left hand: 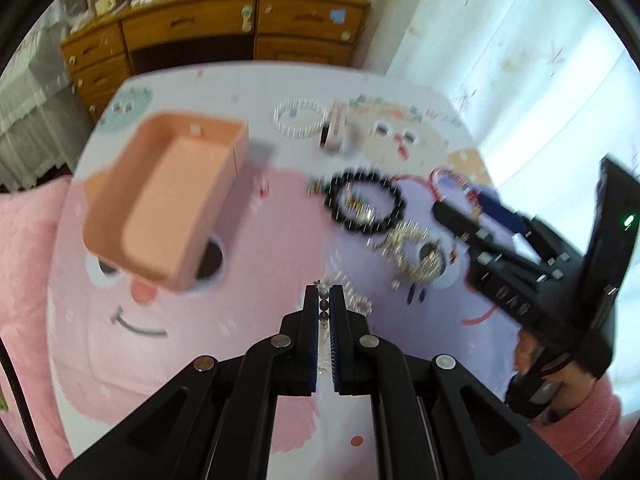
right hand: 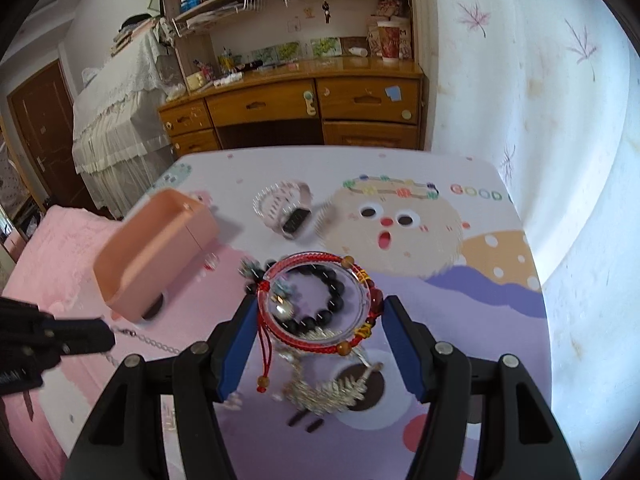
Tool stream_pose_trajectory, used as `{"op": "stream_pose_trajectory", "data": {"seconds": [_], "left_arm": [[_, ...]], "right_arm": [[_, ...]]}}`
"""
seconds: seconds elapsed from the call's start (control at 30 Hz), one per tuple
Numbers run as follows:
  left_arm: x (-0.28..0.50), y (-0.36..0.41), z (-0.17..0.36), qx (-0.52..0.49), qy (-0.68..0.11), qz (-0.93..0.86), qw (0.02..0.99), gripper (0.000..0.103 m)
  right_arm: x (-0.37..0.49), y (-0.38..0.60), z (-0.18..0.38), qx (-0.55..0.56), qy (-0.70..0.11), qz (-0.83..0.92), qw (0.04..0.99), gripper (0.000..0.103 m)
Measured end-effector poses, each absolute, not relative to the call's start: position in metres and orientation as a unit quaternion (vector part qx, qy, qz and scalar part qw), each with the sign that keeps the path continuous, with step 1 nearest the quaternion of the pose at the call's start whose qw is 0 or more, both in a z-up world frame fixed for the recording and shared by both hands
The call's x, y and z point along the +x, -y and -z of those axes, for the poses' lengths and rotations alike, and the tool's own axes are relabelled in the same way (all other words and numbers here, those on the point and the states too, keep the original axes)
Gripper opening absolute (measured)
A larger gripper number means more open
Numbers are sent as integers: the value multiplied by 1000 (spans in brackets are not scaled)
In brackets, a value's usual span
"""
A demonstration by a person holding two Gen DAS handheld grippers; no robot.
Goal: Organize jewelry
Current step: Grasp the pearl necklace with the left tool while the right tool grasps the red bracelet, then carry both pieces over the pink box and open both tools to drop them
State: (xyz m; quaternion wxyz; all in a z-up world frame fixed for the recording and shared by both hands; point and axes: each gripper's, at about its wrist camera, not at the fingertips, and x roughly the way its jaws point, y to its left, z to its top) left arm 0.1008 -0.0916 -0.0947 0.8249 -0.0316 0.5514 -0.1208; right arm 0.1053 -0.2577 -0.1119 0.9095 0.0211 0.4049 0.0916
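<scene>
Your left gripper (left hand: 325, 300) is closed on a thin silver chain (right hand: 154, 343), which trails from its tips. Your right gripper (right hand: 320, 312) holds a red cord bracelet (right hand: 320, 300) and a clear bangle between its blue pads. The black bead bracelet (left hand: 365, 207) and the silver pieces lie loose on the table (left hand: 260, 360). The pink box (left hand: 168, 200) stands open to the left. Carry each piece fully over the box rim. Lower it inside before releasing, so the trailing chain does not catch the wall.
</scene>
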Motion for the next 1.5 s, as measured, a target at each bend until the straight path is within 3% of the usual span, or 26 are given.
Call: {"op": "stream_pose_trajectory", "data": {"seconds": [0.4, 0.67, 0.9, 1.27, 1.3, 1.37, 1.43, 1.5], "left_arm": [[127, 50, -9, -28, -482, 168, 860, 3], [146, 9, -45, -16, -429, 171, 887, 3], [170, -35, -21, -21, -435, 144, 889, 3], [190, -73, 70, -28, -500, 124, 857, 3], [191, -75, 75, -28, -505, 120, 854, 5], [194, -76, 84, -26, -516, 109, 849, 22], [199, -76, 91, -18, -532, 93, 841, 60], [201, -79, 92, -18, -533, 85, 841, 63]], "right_arm": [[118, 200, 64, -1, -357, -97, 929, 63], [125, 154, 48, 2, -339, -100, 936, 63], [129, 111, 62, 11, -354, -112, 929, 63], [131, 52, 117, 1, -417, -148, 897, 63], [132, 48, 121, -4, -422, -152, 894, 63], [133, 39, 127, -10, -431, -165, 887, 64], [136, 30, 134, -24, -448, -171, 877, 67], [137, 24, 137, -43, -455, -170, 873, 67]]}}
